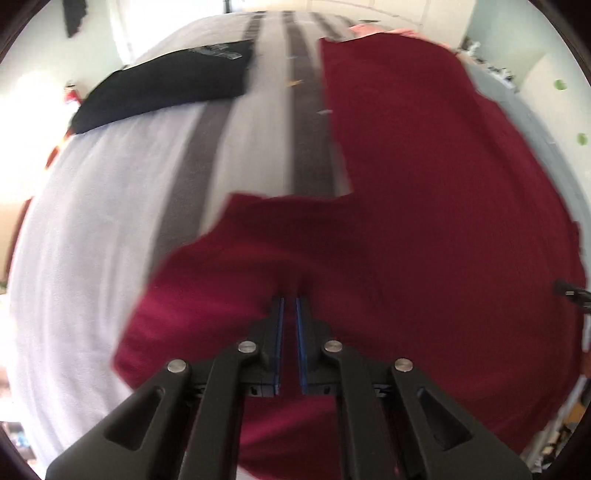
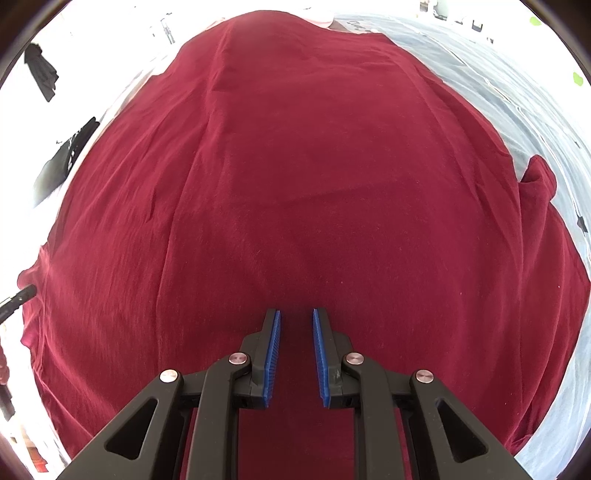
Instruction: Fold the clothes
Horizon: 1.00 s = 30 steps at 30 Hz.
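Red shirt (image 2: 295, 177) lay flat on bed (image 1: 92, 221) | L gripper (image 1: 290, 299) nearly together, empty | R gripper (image 2: 295, 312) slightly apart, empty | step: pre-fold, prob. | next: grab sleeve (image 1: 207, 266).

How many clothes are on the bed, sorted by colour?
Dark red: 1, the spread-out red shirt
Black: 1, the folded black garment
Pink: 1, a bit of pink cloth peeking past the red shirt's far edge
Total: 3
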Motion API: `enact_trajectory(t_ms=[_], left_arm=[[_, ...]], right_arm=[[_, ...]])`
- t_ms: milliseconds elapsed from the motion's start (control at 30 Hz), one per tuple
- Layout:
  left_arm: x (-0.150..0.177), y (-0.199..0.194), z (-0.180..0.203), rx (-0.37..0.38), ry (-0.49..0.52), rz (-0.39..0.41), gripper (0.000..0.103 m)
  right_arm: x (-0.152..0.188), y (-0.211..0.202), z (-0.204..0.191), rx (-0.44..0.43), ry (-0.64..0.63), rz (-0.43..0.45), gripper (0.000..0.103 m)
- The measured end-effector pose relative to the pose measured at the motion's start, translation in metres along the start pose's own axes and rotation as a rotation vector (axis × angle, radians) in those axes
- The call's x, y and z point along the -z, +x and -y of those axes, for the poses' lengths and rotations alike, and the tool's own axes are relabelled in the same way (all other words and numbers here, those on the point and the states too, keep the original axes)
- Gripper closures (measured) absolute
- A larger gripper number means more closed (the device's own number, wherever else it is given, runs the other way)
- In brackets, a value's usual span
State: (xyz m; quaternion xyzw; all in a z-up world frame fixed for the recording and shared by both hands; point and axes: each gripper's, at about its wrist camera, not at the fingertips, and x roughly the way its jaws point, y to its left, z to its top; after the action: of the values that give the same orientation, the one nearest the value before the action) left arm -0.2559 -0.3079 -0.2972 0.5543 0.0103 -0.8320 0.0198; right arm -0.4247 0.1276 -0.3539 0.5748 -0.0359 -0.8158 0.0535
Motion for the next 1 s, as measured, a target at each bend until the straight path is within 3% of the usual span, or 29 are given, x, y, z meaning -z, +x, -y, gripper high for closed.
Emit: enact_trajectory(t_ms=[133, 233, 333, 500, 600, 700, 767, 867, 1000], left_arm=[[0.006, -0.001, -0.056, -0.176, -0.085, -0.004, 0.098], [0.012, -0.013, -0.076, -0.17, -0.133, -0.015, 0.098], [0.017, -0.034, -0.053, -0.111, -0.093, 0.01, 0.098], [0.035, -0.054, 0.014, 0.059, -0.012, -0.001, 0.095], [0.065, -0.059, 0.047, 0.032, 0.029, -0.057, 0.095], [0.08, -0.052, 0.04, -0.046, 0.013, -0.089, 0.095], [0.084, -0.056, 0.037, -0.088, 0.005, -0.095, 0.095], [0.081, -0.07, 0.045, -0.143, 0.004, -0.108, 0.095], [0.068, -0.093, 0.075, -0.115, -0.005, -0.076, 0.095]], right_arm=[[0.001, 0.002, -0.003, -0.006, -0.005, 0.001, 0.086], [0.003, 0.004, -0.006, -0.008, -0.003, 0.008, 0.086], [0.005, 0.005, -0.009, -0.01, 0.005, 0.015, 0.086], [0.008, 0.006, -0.014, -0.015, 0.012, 0.017, 0.086], [0.01, 0.004, -0.014, -0.016, 0.015, 0.013, 0.086], [0.013, -0.003, -0.007, -0.008, 0.033, 0.02, 0.082], [0.015, -0.01, 0.004, 0.002, 0.056, 0.034, 0.073], [0.019, -0.024, 0.032, 0.041, 0.097, 0.065, 0.073], [0.022, -0.051, 0.11, 0.127, 0.18, 0.108, 0.071]])
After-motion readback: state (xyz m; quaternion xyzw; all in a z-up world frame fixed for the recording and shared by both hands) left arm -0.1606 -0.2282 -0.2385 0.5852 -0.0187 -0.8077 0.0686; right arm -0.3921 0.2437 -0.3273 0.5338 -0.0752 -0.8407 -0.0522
